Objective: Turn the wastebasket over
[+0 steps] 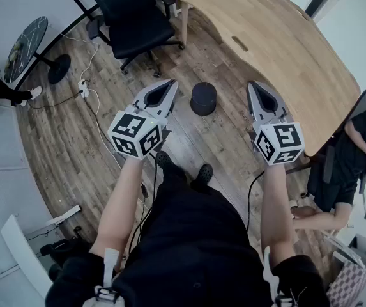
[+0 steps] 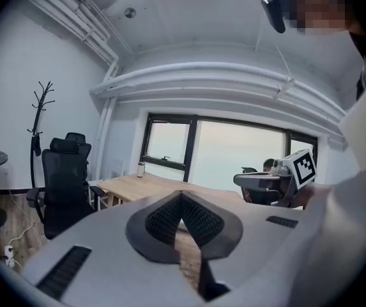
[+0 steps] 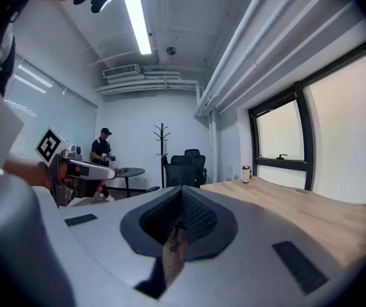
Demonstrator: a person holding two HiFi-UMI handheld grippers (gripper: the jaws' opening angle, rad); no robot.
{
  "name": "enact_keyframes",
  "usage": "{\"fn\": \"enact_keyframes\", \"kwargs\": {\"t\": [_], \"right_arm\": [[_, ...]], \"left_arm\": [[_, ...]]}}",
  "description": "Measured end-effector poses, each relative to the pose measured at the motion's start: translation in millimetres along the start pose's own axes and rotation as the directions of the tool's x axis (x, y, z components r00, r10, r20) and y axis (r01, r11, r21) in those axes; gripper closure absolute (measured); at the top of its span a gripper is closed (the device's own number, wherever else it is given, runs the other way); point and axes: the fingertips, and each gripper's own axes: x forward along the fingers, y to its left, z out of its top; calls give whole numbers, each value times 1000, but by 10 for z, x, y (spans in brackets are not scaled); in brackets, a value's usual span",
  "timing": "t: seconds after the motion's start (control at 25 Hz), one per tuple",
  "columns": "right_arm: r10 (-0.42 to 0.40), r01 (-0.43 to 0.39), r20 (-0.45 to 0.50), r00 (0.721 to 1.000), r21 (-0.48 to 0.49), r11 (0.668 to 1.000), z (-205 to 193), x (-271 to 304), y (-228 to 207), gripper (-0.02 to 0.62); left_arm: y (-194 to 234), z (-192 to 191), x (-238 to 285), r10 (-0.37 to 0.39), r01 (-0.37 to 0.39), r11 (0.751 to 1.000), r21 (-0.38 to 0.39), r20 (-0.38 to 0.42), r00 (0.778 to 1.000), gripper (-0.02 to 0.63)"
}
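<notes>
Black wastebasket point(image 1: 203, 98) stands on the wood floor point(image 1: 74, 139), just ahead of the two tool tips in the head view and between them. It is near the curved edge of the wooden tabletop point(image 1: 278, 50) and apart from both tools. Left tool point(image 1: 168, 84): jaws together, nothing in them. The left gripper view shows the ribbed pads point(image 2: 163, 219) meeting at the tip, with only floor visible through the slot below. Right tool point(image 1: 253, 85): same, closed and empty. Both are out in front of the person, roughly level and well above the floor, neither touching the basket. From above I can't tell whether the basket's mouth or base faces up; the top reads dark and is too small to call. Neither gripper view shows the basket, they look over it into the room. Progress, as I read it: no contact, no grip, flip not started. Left to do, by my judgement: drop toward the floor, spread the jaws, take the rim or wall, turn it over, set it down. Office chair point(image 1: 131, 18) and power strip point(image 1: 84, 89) sit off to the left.
</notes>
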Motion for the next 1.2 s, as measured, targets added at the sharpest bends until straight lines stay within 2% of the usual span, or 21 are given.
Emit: {"fn": "enact_keyframes", "kwargs": {"t": [0.64,0.88,1.2], "right_arm": [[5,-5,-8,1000,-6,1000,-71,-159,-25,565],[57,-58,18,998,57,997,-105,-154,-24,563],[26,-23,-44,999,78,997,-368,-20,-30,563]], "left_arm": [[-71,-52,43,10,-10,1000,-12,2,1000,591],[-111,-67,83,13,-13,1000,-4,-9,1000,591],[60,-332,56,21,-23,999,-24,-67,998,591]]}}
